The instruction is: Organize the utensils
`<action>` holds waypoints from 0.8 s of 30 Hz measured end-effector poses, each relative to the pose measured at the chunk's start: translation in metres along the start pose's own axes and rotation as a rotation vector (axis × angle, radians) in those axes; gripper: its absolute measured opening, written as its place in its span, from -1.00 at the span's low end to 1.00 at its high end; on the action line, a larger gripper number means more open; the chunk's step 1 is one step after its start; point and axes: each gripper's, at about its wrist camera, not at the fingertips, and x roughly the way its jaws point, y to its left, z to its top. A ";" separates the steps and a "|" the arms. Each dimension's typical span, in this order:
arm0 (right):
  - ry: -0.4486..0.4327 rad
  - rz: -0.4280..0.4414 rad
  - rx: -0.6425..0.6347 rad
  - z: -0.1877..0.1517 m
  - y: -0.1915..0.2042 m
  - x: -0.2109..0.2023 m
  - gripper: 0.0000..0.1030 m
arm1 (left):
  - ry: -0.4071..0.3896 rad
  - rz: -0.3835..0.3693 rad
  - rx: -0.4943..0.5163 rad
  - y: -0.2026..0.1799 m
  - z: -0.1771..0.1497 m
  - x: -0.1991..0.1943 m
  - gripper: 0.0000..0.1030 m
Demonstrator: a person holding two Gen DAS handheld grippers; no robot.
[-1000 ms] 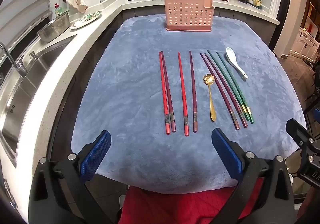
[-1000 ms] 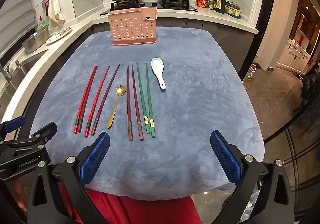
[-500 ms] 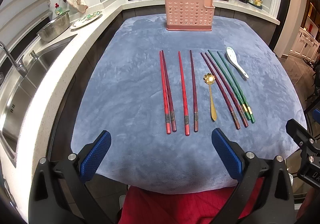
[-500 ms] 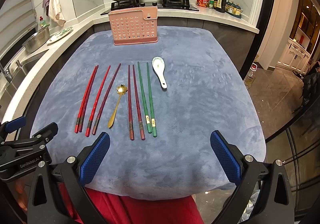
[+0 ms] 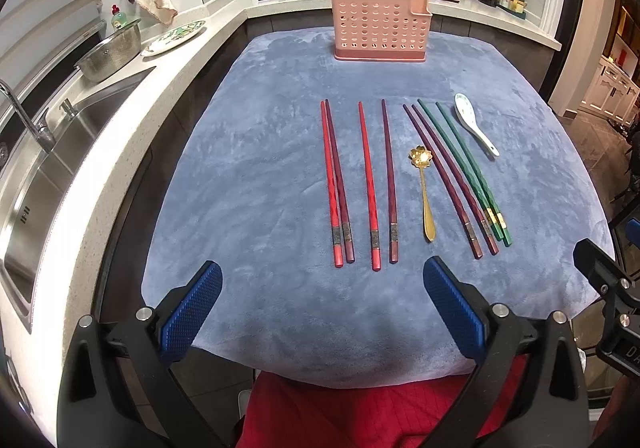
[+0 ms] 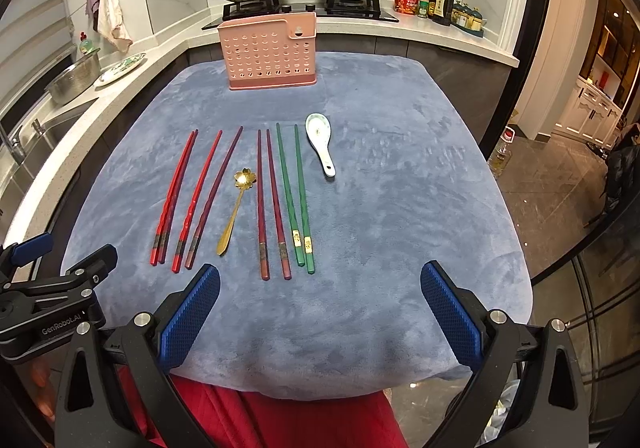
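Blue-padded left claw (image 5: 322, 302) and right claw (image 6: 320, 304) gape empty before unobstructed chopsticks (image 5: 366, 184).

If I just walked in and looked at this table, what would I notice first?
Probably the neat row of long red, dark purple and green chopsticks lying side by side on the fuzzy blue-grey cloth, with a shiny gold flower-shaped spoon tucked in among them and a white ceramic soup spoon at the row's right end. Behind them, at the far edge, stands a pink plastic holder full of round holes.
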 end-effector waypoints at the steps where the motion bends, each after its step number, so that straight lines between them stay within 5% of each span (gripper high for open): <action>1: 0.000 -0.001 -0.001 0.000 0.000 0.000 0.87 | 0.000 0.000 -0.001 0.000 0.000 0.000 0.86; 24: 0.001 0.002 0.001 0.000 0.000 -0.001 0.87 | -0.002 0.003 0.002 0.000 -0.002 0.002 0.86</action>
